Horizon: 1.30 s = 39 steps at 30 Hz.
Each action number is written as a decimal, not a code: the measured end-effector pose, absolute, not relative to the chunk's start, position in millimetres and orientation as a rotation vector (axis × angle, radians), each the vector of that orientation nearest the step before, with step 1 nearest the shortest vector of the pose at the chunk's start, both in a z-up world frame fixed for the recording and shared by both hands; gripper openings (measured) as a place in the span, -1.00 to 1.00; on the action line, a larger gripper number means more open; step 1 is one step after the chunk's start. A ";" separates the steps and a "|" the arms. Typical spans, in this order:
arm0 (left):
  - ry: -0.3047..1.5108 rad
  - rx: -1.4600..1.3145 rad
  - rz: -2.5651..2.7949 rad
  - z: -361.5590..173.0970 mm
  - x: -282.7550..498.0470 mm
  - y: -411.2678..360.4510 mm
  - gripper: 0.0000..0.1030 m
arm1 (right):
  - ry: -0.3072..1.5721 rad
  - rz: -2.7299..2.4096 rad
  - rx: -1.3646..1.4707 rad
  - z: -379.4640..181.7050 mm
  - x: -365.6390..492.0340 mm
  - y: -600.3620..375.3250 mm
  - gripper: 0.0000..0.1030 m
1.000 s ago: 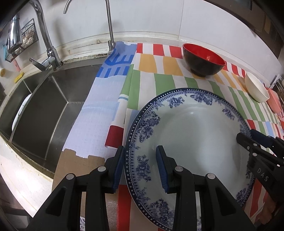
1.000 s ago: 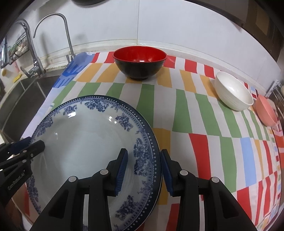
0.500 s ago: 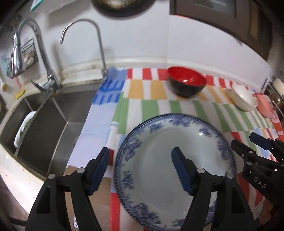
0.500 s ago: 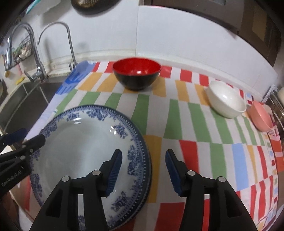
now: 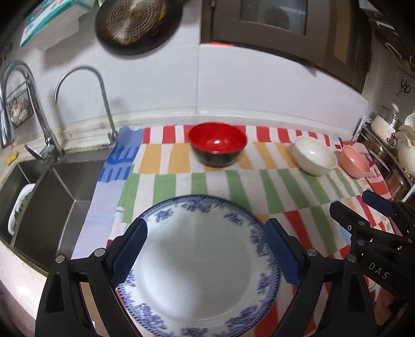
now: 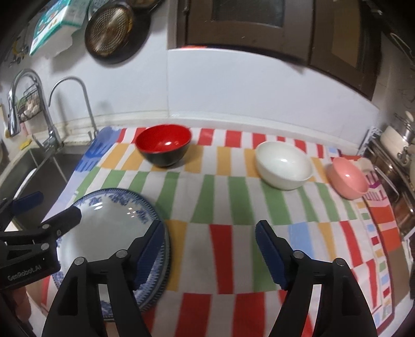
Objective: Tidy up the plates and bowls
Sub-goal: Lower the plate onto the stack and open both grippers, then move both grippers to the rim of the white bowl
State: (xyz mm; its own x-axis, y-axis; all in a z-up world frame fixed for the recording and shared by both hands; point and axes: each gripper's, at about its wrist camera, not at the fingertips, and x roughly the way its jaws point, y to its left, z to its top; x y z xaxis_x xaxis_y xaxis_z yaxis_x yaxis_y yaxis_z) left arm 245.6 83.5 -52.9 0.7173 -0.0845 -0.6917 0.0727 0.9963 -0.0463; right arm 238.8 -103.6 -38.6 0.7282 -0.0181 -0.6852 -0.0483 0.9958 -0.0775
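A stack of blue-and-white floral plates [image 5: 197, 261] lies on the striped cloth near the front; it also shows in the right wrist view [image 6: 109, 223]. My left gripper [image 5: 206, 255] is open and empty, raised above the plates. My right gripper [image 6: 210, 252] is open and empty, just right of the plates over the cloth. A red-and-black bowl [image 5: 217, 146] [image 6: 164, 145], a white bowl [image 5: 313, 158] [image 6: 284, 163] and a pink bowl [image 5: 354, 161] [image 6: 347, 181] stand in a row at the back.
A steel sink [image 5: 52, 197] with two taps [image 5: 103, 98] lies to the left. A rack with pots [image 6: 394, 145] stands at the far right. A pan [image 5: 135, 20] hangs on the wall. The striped cloth [image 6: 233, 202] covers the counter.
Both grippers opened wide, let go of the plate rim and pulled back and up. The plates stay on the cloth.
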 end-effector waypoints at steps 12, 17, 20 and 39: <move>0.664 0.047 -0.115 -21.9 258.3 17.0 0.82 | 0.673 -0.033 -0.056 -9.7 239.4 -168.5 0.45; 0.650 0.064 -0.132 -13.6 268.8 -7.2 0.82 | 0.640 -0.063 -0.061 -0.3 245.0 -194.8 0.45; 0.652 0.051 -0.150 -8.9 278.8 -18.3 0.82 | 0.616 -0.065 -0.058 5.7 249.3 -206.9 0.45; 0.723 0.109 -0.234 -17.1 380.3 -88.5 0.85 | 0.594 -0.119 -0.025 4.4 316.6 -270.5 0.45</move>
